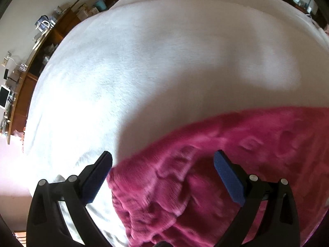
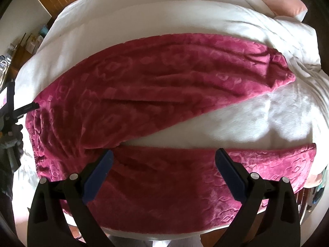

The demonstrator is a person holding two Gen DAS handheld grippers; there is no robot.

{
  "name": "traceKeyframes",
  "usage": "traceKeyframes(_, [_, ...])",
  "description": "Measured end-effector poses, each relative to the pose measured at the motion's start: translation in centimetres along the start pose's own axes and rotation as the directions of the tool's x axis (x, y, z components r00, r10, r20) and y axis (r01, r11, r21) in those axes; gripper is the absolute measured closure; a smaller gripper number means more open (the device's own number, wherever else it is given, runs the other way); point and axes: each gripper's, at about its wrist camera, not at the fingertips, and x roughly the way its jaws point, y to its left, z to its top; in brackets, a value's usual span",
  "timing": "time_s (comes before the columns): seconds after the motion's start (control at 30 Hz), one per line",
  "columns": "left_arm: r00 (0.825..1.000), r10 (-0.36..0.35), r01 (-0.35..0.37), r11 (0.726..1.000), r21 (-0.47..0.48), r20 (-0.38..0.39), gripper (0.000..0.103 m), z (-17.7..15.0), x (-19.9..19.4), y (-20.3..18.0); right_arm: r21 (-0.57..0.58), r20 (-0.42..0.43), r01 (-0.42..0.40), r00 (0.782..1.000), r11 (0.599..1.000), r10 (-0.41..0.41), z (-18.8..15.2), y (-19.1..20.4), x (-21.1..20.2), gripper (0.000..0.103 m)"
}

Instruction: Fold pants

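Observation:
Pink fleece pants with an embossed pattern lie spread on a white bed, the two legs splayed apart toward the right. The far leg ends at a cuff; the near leg runs along the bed's front edge. My right gripper hovers open above the near leg, nothing between its fingers. In the left wrist view the pants' waist end fills the lower right, blurred. My left gripper is open over that edge, its left finger above the white cover.
A wooden shelf with small items and a screen runs along the wall left of the bed. A pink pillow lies at the bed's far right corner, with bunched white bedding beside it. The left gripper's dark frame shows at the left edge.

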Motion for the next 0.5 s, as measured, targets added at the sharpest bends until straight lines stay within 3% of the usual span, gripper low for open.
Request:
traceKeyframes(0.13, [0.998, -0.065, 0.065, 0.998, 0.008, -0.016, 0.011, 1.2, 2.2, 1.5, -0.016, -0.008, -0.004, 1.000, 1.000, 0.003, 0.0, 0.6, 0.1, 0.003])
traceKeyframes(0.27, [0.979, -0.194, 0.193, 0.981, -0.017, -0.056, 0.030, 1.9, 4.0, 2.8, -0.024, -0.007, -0.008, 1.000, 1.000, 0.008, 0.0, 0.7, 0.1, 0.003])
traceKeyframes(0.33, [0.969, -0.240, 0.238, 0.970, -0.041, -0.062, 0.041, 2.1, 4.6, 3.5, -0.020, -0.008, -0.005, 1.000, 1.000, 0.005, 0.0, 0.7, 0.1, 0.003])
traceKeyframes(0.4, [0.963, -0.262, 0.259, 0.965, -0.049, -0.064, 0.061, 2.1, 4.6, 3.9, -0.008, -0.009, -0.003, 1.000, 1.000, 0.003, -0.1, 0.1, 0.1, 0.003])
traceKeyframes(0.5, [0.966, -0.254, 0.252, 0.967, -0.037, -0.055, 0.079, 1.7, 4.0, 4.3, 0.016, -0.004, 0.001, 1.000, 1.000, -0.001, 0.2, -1.5, 0.2, 0.003])
